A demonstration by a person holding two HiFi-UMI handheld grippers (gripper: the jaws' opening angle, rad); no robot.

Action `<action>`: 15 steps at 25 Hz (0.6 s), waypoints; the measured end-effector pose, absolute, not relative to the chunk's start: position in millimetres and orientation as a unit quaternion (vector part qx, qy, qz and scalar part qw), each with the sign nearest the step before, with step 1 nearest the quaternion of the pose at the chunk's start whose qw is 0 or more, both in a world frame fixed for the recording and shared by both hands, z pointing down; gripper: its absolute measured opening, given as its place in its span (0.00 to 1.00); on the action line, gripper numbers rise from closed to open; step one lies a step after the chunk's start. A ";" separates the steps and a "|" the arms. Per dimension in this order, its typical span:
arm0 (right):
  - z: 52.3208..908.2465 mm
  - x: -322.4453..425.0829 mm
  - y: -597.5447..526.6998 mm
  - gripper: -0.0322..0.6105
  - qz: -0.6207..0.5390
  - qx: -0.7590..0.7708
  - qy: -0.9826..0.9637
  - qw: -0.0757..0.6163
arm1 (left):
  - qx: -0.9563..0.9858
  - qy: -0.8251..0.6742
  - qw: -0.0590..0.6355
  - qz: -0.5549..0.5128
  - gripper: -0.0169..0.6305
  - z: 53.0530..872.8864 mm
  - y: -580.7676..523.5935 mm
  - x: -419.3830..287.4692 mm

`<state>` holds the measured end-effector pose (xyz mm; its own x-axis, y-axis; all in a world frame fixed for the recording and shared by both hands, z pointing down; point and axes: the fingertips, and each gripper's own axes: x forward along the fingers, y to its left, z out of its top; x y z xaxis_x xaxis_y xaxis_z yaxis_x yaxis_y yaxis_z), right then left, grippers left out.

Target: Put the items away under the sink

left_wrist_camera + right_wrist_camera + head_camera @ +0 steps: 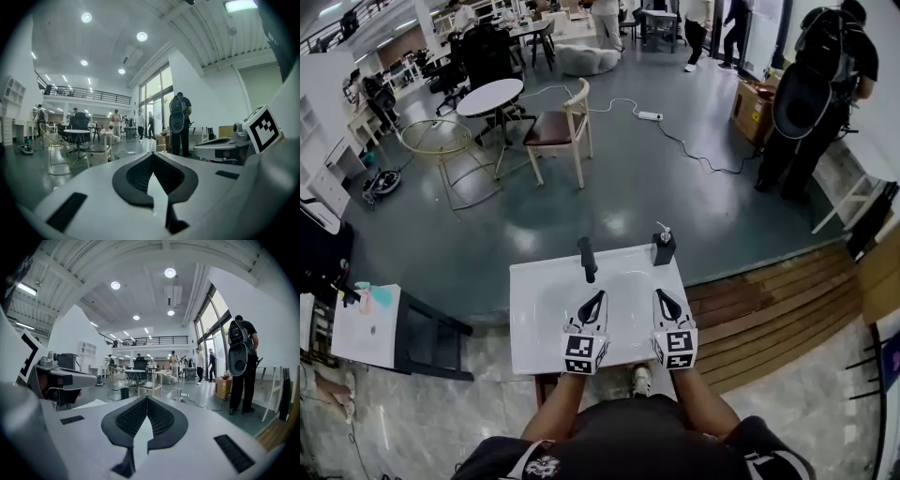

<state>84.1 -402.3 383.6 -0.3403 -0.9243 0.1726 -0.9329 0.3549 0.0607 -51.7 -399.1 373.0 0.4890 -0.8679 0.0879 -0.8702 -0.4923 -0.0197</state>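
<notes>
left gripper [599,294]: clenched, jaw tips pressed together, nothing between them; level above the near half of the sink, left of its middle; marker cube toward the near edge.
right gripper [660,293]: clenched too, pads meeting along their length, empty; above the near half of the sink, right of its middle, just beside the left gripper, not touching it.
left gripper view: closed black pads [152,176] in front, open hall beyond, right gripper's marker cube at the right edge.
right gripper view: closed black pads [146,420] in front, faucet and soap dispenser small beyond the tips.
sink [528,286]: white, rectangular, shallow basin in the middle, directly in front of the person.
faucet [587,260]: black, at the middle of the sink's far edge.
soap dispenser [664,247]: black, upright at the sink's far right corner.
items [367,298]: small pink and teal things at the far edge of a white side table [366,342], well apart from the sink on its left; kind too small to tell.
shoe [641,379]: just below the sink's near edge.
beyond the sink: grey floor, wooden chair [562,127], round table [490,97], standing person [811,103] in black at the far right.
</notes>
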 end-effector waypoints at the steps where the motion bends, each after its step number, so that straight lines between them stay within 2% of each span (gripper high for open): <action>1: 383.8 87.4 -408.7 0.09 0.023 0.567 -0.818 0.090 | 0.863 -0.503 0.014 0.043 0.04 373.0 -405.6 -47.8; 15: 403.2 116.2 -474.8 0.09 0.029 0.568 -0.815 0.109 | 0.860 -0.506 0.033 0.056 0.04 392.2 -461.9 -19.4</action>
